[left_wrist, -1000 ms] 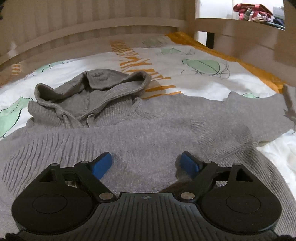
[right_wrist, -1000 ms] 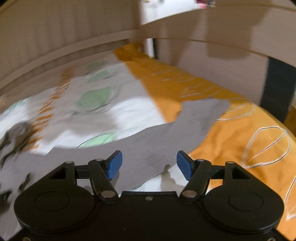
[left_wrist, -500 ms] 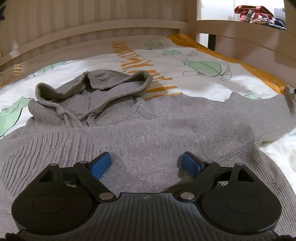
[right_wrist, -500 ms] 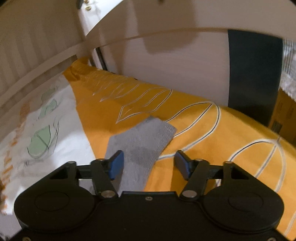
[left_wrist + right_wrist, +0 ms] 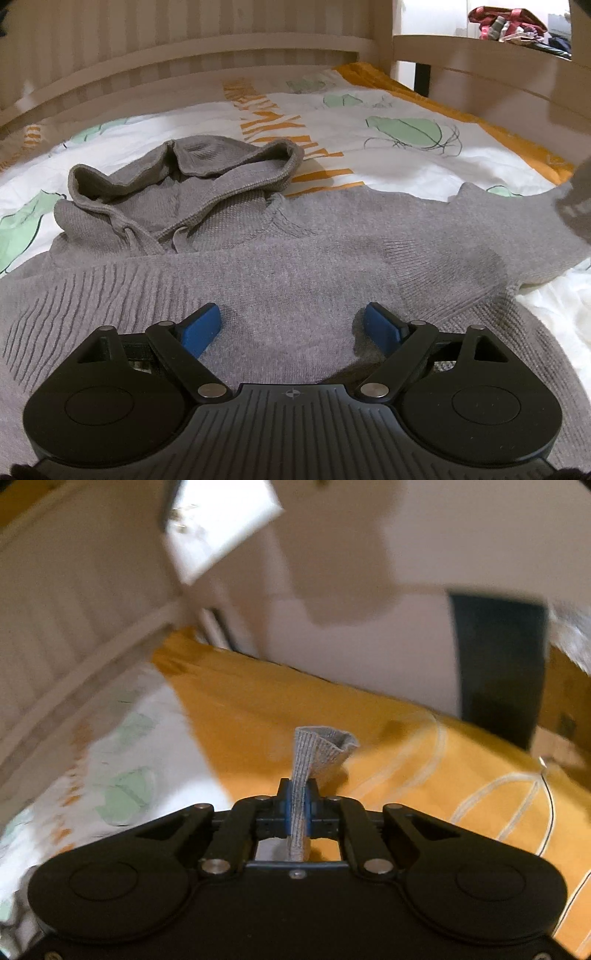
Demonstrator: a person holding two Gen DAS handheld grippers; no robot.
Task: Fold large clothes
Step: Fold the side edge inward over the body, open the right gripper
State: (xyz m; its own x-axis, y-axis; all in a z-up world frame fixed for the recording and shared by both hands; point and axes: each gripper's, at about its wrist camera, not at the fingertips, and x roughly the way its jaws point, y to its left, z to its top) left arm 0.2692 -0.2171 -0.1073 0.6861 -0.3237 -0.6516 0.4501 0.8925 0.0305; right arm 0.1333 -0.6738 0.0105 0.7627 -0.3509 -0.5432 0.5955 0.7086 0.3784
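the right gripper (image 5: 298,805) has its jaws pinching the grey knit hooded sweater's cuff (image 5: 317,751) above the bed's orange edge (image 5: 406,738); the left gripper (image 5: 293,326) hovers with jaws spread over the sweater's body (image 5: 295,273).

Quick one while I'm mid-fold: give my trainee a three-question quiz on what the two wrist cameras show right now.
1. True or false: the right gripper is shut on the sleeve cuff.
2. Multiple choice: the left gripper is A) clamped on the hood, B) open over the grey hooded sweater, C) holding the bedsheet.
3. Short answer: where does the hood lie relative to the sweater body?

Key
1. True: the ribbed cuff is pinched between the blue pads.
2. B
3. Beyond it, toward the headboard, on the patterned bedsheet.
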